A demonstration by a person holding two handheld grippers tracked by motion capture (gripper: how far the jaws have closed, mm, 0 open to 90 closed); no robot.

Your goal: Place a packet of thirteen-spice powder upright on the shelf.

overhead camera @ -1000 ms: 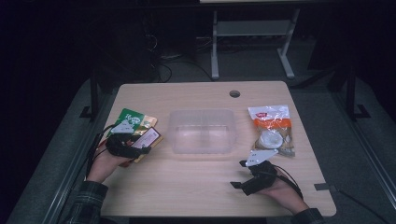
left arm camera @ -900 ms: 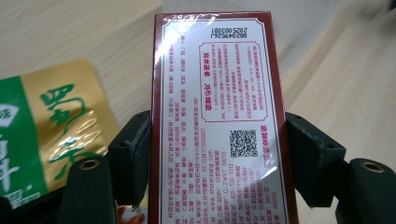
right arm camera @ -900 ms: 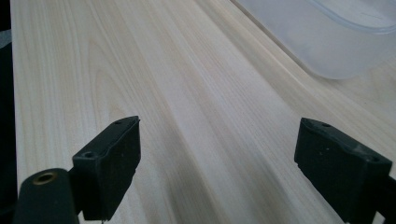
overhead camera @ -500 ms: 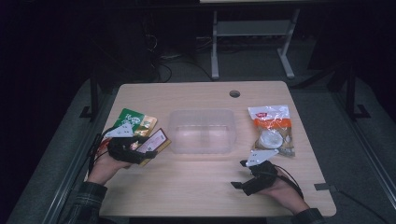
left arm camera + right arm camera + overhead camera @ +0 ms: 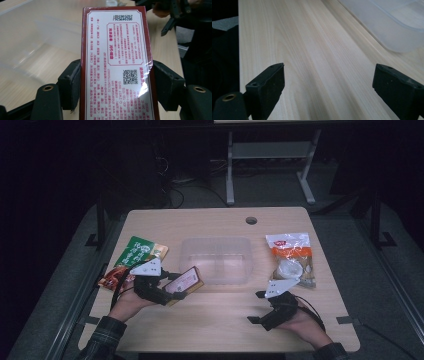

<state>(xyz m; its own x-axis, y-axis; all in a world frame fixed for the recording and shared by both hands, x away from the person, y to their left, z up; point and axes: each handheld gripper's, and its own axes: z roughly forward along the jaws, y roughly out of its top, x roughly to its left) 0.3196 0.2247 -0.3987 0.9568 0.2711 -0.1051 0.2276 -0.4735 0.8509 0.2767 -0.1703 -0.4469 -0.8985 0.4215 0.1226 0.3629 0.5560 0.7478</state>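
Red box (image 5: 116,67) sits clamped between left gripper's (image 5: 116,82) fingers (image 5: 71,85)

**Count of things on the table**

One red packet (image 5: 184,283) sits between the left gripper's (image 5: 172,290) jaws. One clear plastic tub (image 5: 216,260) lies just beyond it. Two more packets (image 5: 135,260) lie behind that gripper. Two white-and-orange bags (image 5: 291,257) lie just ahead of the right gripper (image 5: 257,307).

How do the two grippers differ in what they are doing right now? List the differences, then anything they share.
The left gripper is shut on a red box; the right gripper holds nothing, its jaws wide open. The left gripper carries its box beside the clear tub; the right gripper sits low over the bare table. Both have black jaws and are hand-held.
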